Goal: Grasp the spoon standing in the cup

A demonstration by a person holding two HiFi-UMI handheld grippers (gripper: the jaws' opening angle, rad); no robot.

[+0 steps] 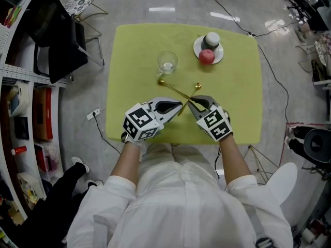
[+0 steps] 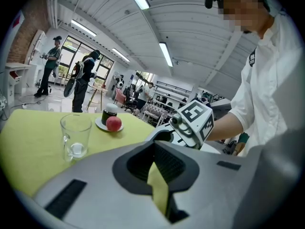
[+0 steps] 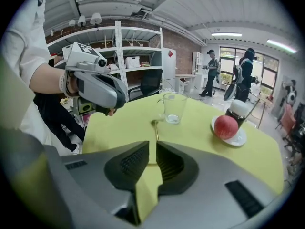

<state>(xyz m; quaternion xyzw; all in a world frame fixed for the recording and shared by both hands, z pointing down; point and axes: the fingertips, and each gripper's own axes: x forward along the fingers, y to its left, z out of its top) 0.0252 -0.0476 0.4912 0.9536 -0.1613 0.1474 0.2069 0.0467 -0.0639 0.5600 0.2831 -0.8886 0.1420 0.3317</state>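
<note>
Spoon (image 1: 175, 91): not in the cup (image 1: 167, 62); its bowl rests on the table (image 1: 238, 97) just on the near side of the cup, and the handle runs back into the right claw (image 3: 153, 144).
Right claw: pinched narrow on the spoon's handle end.
Left claw (image 2: 153, 144): closed, nothing seen between its jaws; a second spoon (image 1: 190, 98) crosses at its tip.
Cup: upright, no spoon inside, toward the table's far edge.
Doing it well: the grip looks far out on the handle, so a firm pinch and a level lift, clear of the crossed second spoon, would serve best.
</note>
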